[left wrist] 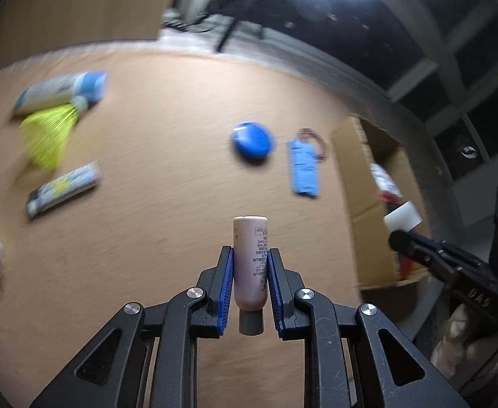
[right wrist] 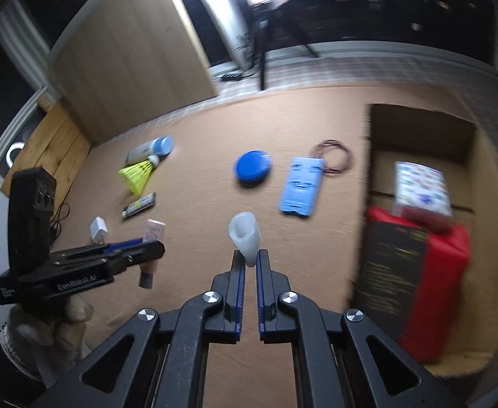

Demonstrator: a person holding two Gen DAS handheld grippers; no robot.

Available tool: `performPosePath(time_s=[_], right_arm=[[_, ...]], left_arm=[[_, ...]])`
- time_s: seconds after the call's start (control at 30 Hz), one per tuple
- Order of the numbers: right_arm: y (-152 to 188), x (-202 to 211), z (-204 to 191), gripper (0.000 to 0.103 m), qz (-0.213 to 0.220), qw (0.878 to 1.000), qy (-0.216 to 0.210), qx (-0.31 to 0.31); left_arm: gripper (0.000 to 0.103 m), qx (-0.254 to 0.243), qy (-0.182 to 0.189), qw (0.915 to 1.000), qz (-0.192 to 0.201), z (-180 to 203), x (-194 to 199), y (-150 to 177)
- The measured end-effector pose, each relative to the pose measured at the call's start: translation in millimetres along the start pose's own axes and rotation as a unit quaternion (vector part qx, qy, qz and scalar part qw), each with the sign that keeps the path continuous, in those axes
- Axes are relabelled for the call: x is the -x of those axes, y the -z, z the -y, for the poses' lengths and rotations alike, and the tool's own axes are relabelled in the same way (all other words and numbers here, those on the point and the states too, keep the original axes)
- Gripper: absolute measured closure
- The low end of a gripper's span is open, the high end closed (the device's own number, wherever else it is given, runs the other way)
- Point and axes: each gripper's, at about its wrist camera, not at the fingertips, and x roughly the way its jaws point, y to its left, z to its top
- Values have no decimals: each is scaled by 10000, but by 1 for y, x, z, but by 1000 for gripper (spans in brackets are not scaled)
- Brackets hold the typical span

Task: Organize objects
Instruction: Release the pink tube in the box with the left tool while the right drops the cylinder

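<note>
Both grippers are loaded above the table (left wrist: 167, 108): the left gripper (left wrist: 250, 273) clamps a pale pink tube (left wrist: 250, 258), cap nearest, while the right gripper (right wrist: 249, 265) pinches a white cone-shaped piece (right wrist: 245, 233), cardboard box (right wrist: 480, 156) at right.

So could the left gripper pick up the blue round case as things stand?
Probably not yet. The path over the table to the blue round case looks free, but the left gripper has its jaws shut on a pink bottle, which it would need to put down first.

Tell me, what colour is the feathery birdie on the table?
The shuttlecock is bright yellow, clearest in the right wrist view.
</note>
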Motion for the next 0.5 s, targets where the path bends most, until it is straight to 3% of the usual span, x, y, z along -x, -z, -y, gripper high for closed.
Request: performPosePath(time_s=[0.2,0.5], right_arm=[[10,32,42,97,243,9985,387,-314],[27,56,107,97,297,9921,954,-762]], left_arm=[[82,-527,335,9980,-27,68,-10,-10],[82,-1355,724,9877,-290,167,-49,-12]])
